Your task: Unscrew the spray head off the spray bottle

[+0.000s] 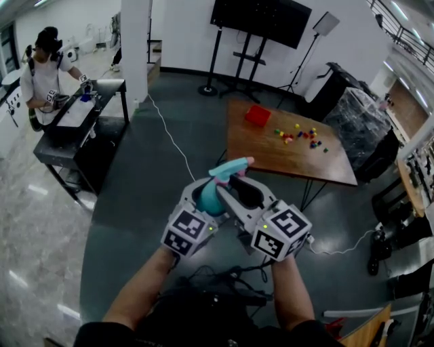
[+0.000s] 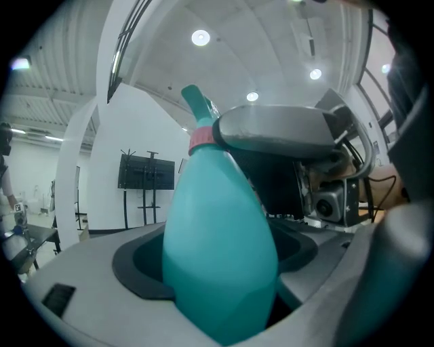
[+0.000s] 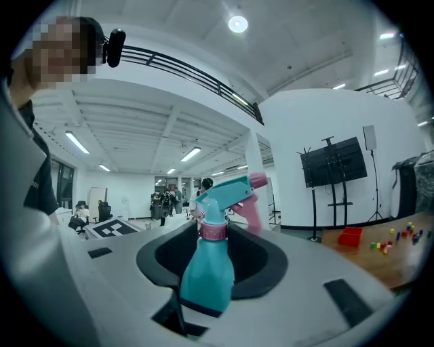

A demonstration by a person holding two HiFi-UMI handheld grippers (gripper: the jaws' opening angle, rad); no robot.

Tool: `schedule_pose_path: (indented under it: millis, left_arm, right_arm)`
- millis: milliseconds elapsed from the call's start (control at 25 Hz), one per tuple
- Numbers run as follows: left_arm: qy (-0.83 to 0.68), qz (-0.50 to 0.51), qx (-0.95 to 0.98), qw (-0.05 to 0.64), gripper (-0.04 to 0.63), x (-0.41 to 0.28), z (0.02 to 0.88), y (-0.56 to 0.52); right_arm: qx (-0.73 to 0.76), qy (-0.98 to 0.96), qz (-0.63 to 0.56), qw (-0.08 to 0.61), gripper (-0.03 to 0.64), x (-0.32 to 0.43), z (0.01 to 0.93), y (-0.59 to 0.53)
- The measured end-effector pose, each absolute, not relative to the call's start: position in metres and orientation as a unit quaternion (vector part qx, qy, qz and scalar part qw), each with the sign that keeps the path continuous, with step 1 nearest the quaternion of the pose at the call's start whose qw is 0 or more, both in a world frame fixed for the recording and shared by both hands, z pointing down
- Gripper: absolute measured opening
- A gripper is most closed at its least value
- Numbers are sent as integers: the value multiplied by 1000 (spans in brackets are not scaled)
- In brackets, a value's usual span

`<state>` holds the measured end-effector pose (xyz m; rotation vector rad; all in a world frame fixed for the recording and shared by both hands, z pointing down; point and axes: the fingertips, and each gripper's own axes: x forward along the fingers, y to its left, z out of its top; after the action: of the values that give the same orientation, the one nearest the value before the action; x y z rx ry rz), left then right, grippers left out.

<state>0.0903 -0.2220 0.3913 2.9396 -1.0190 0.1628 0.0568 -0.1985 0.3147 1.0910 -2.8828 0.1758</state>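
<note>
I hold a teal spray bottle (image 1: pixel 210 198) in the air in front of me. My left gripper (image 1: pixel 203 193) is shut on its rounded body (image 2: pixel 217 257), which fills the gap between the jaws. The bottle has a pink collar (image 3: pixel 213 230), a teal spray head (image 3: pixel 227 193) and a pink trigger (image 3: pixel 252 211). My right gripper (image 1: pixel 241 193) reaches round the upper part from the right. Its jaws stand wide on either side of the neck, and the pads do not press on it. One right jaw (image 2: pixel 278 129) shows beside the collar (image 2: pixel 201 139) in the left gripper view.
A wooden table (image 1: pixel 271 159) stands ahead on the right with a red box (image 1: pixel 258 115) and small coloured blocks (image 1: pixel 298 134). A large screen on a stand (image 1: pixel 261 20) is behind it. A person (image 1: pixel 44 74) works at a black bench far left. Cables lie on the floor.
</note>
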Motion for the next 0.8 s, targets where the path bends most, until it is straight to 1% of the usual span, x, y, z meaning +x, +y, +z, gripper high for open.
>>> schedule_pose_path:
  millis: [40,480,800]
  left_arm:
    - [-324,53,944,14,420,90,391,-222]
    - [-200,63,978,1,421,102,392,-194]
    - [-96,44,994,2,421,112,386,-162]
  right_arm:
    - [350,-935,56,28,140,57,315,-199]
    - [247,-967,67,16,138,69,316,-182]
    - [164,-985,47,10,138,74,312,-158]
